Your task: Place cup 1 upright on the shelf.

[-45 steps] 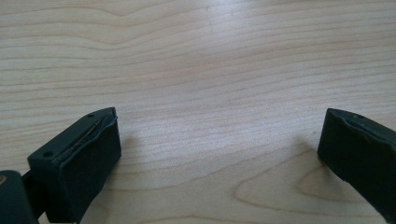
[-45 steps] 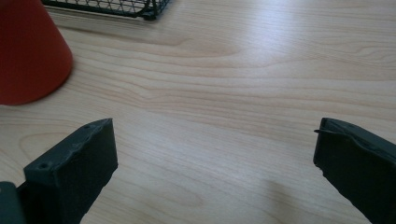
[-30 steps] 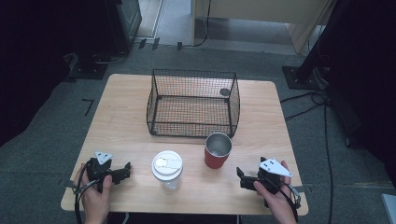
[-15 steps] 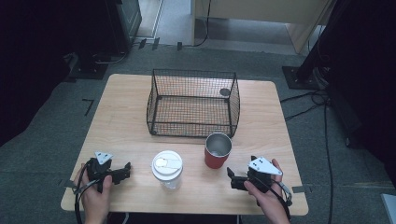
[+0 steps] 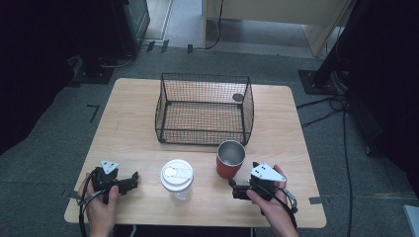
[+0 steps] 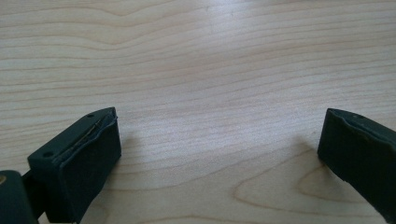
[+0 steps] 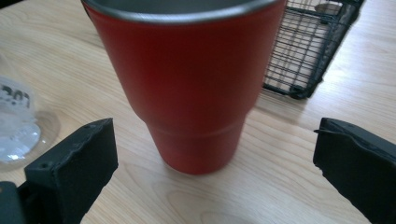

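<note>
Right, step in hand looks like the approach to a grasp: the right gripper [image 5: 238, 190] sits on the table [image 5: 128, 133] near the front edge, aimed at the red cup [image 5: 230, 159], jaws spread wide w/ nothing between them yet. In the right gripper view the red cup [image 7: 184, 84] stands upright just ahead, centred betw. the two black jaws but not touching either. The left gripper [image 5: 129, 180] rests at the front left, also released; its own view has bare wood betw. the spread jaws, so it's idle for now.

Next move, as I judge it: push the right gripper fwd till the cup's lower body sits betw. the pads, then close. Cup tapers toward the base, w/ a step partway down, so gripping above that step prob. gives a surer hold; too low & it could tip or slip.

Cup itself: red outside, smooth, metal rim & shiny metal inside, open top, looks empty from the high view. It stands near the front right corner of the wire basket [image 5: 205, 109], apart from it, w/ a clear lidded cup [image 5: 176, 177] near on its left. Basket holds a small round thing at its back right; can't tell what it is.
</note>
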A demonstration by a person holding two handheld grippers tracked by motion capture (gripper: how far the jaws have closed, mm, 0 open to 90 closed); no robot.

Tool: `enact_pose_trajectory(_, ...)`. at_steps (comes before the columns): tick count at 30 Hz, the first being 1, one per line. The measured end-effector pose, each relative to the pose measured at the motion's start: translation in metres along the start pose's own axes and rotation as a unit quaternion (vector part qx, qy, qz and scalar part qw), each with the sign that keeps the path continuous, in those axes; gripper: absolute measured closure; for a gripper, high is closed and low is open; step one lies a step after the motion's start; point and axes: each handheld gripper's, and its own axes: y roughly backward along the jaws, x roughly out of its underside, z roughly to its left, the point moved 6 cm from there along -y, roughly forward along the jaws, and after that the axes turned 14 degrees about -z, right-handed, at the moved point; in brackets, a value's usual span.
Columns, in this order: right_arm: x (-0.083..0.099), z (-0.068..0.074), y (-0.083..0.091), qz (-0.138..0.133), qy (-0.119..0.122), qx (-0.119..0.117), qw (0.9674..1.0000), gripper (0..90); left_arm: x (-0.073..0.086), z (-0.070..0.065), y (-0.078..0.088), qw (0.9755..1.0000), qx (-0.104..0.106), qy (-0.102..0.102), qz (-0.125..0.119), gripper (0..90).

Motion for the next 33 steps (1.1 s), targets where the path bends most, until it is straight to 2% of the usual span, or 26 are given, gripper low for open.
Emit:
enact_pose_trajectory(6,-0.007,0.008,-0.007,-0.007,-0.008,-0.01,0.9999,0.2,0.0,0.0,0.0,1.0,0.0,0.0,0.0,0.0)
enact_pose_trajectory(21,-0.018,0.011,-0.022,-0.015,-0.012,-0.01,0.9998,0.2,0.0,0.0,0.0,1.0,0.0,0.0,0.0,0.0)
enact_pose_trajectory(24,-0.021,0.011,-0.025,-0.02,-0.013,0.001,0.9997,6.0,0.0,0.0,0.0,1.0,0.0,0.0,0.0,0.0)
enact_pose_trajectory(33,-0.024,0.013,-0.033,-0.023,-0.015,0.007,0.9996,6.1,0.0,0.0,0.0,1.0,0.0,0.0,0.0,0.0)
